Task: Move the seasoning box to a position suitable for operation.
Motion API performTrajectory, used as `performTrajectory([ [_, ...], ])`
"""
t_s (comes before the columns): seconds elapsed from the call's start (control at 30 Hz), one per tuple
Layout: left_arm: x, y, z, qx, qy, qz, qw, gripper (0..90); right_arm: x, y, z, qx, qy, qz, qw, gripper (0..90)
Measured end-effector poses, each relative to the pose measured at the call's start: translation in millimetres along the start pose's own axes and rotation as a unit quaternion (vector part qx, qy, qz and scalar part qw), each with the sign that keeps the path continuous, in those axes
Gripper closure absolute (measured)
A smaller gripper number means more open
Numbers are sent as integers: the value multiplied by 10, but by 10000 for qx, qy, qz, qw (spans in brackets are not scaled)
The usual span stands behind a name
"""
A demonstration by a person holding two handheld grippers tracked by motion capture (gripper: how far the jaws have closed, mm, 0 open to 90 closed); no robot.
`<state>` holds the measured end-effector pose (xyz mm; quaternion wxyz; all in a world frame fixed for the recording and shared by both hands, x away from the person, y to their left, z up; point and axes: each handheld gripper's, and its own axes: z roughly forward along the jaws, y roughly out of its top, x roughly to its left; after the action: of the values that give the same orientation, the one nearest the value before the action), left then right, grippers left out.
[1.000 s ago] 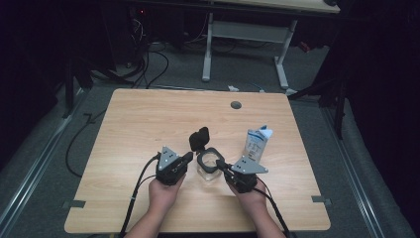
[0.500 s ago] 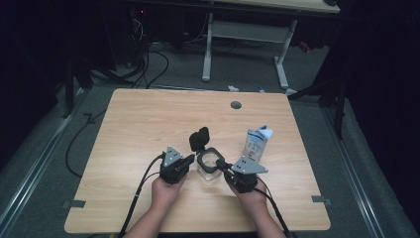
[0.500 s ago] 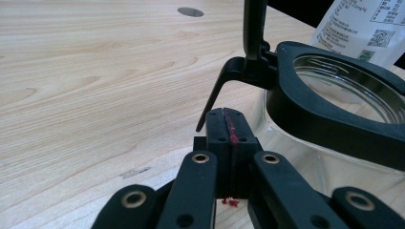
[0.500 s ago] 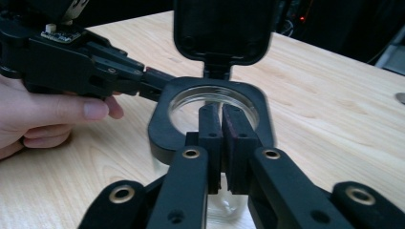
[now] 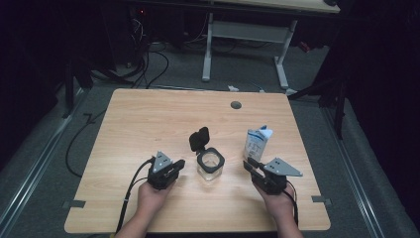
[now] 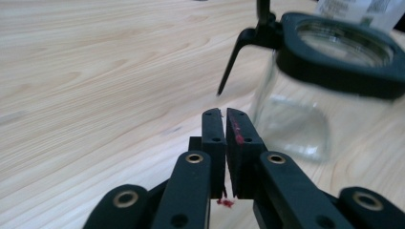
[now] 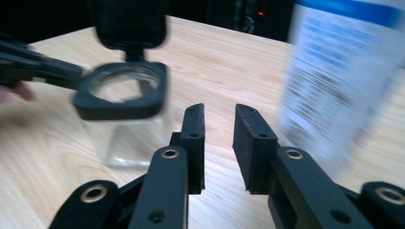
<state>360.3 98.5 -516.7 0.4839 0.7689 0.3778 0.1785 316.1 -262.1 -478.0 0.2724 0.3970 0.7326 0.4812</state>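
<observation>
A clear glass jar (image 5: 210, 166) with a black square rim stands on the wooden table (image 5: 148, 119), its black flip lid (image 5: 199, 139) hinged open and upright. A white and blue carton (image 5: 257, 143) stands to its right. My left gripper (image 5: 180, 163) lies just left of the jar. In the left gripper view this left gripper (image 6: 225, 114) is shut on nothing, with the jar (image 6: 305, 109) close on its right. My right gripper (image 5: 246, 165) sits right of the jar, below the carton. My right gripper (image 7: 219, 112) is open a little, pointing between the jar (image 7: 122, 95) and the carton (image 7: 334, 71).
A round cable hole (image 5: 236, 104) sits near the table's far edge. Beyond the table are a second desk's white legs (image 5: 208, 49) and cables on the dark floor (image 5: 148, 59). The table's left half is bare wood.
My right gripper has drawn back to the right, away from the jar's rim. The left gripper has barely shifted. Jar and carton stay put.
</observation>
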Motion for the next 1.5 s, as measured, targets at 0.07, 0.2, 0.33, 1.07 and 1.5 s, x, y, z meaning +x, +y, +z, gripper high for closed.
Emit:
performTrajectory([
  [0.07,48,-41,-116,92,76,101,9999,823,-74,-41,-55,26,-108,73,9999,718],
  [0.2,116,-112,-283,143,128,83,9998,731,-216,-70,-159,77,-232,189,9995,685],
  [0.33,186,-199,-399,68,168,-64,9998,615,-279,-88,-192,100,-420,270,9987,667],
  [1.07,223,-227,-459,52,161,98,9998,465,-382,-9,188,525,-925,352,9937,550],
  [1.5,259,-231,-453,16,177,-67,9998,475,-405,29,262,393,-1011,235,9938,643],
])
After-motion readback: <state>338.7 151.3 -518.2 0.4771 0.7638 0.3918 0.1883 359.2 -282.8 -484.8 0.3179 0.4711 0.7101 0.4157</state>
